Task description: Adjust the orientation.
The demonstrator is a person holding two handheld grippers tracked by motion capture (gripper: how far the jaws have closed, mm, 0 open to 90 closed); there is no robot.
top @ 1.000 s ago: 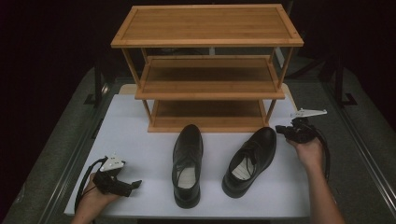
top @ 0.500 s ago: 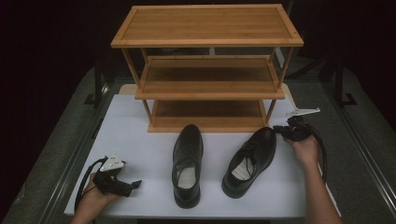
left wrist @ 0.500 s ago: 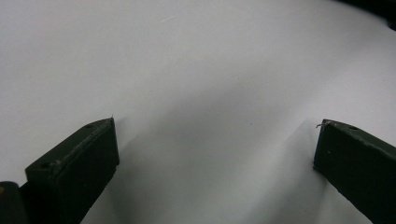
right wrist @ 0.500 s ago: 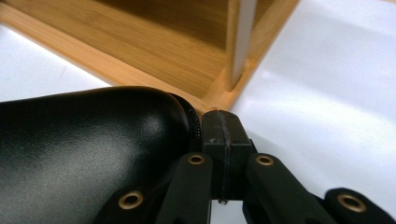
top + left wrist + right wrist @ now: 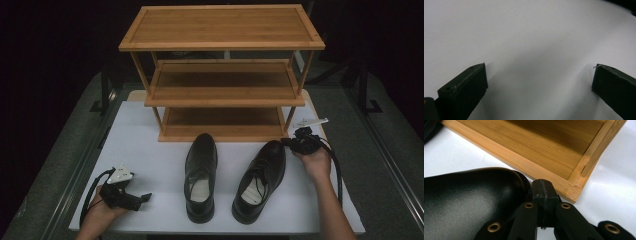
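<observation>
Dim room – lit white table (image 5: 150, 150), soft shadows, mild blur.

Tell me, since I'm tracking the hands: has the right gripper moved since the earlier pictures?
Yes. The right gripper, jaws shut, has shifted left and slightly down, away from the wooden shoe rack corner, up against the right shoe toe.

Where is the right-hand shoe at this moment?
In the high view the right-hand shoe lies on the white table, right of the other shoe, its toe near the rack's bottom shelf, with the shut right tongs at its toe.
</observation>
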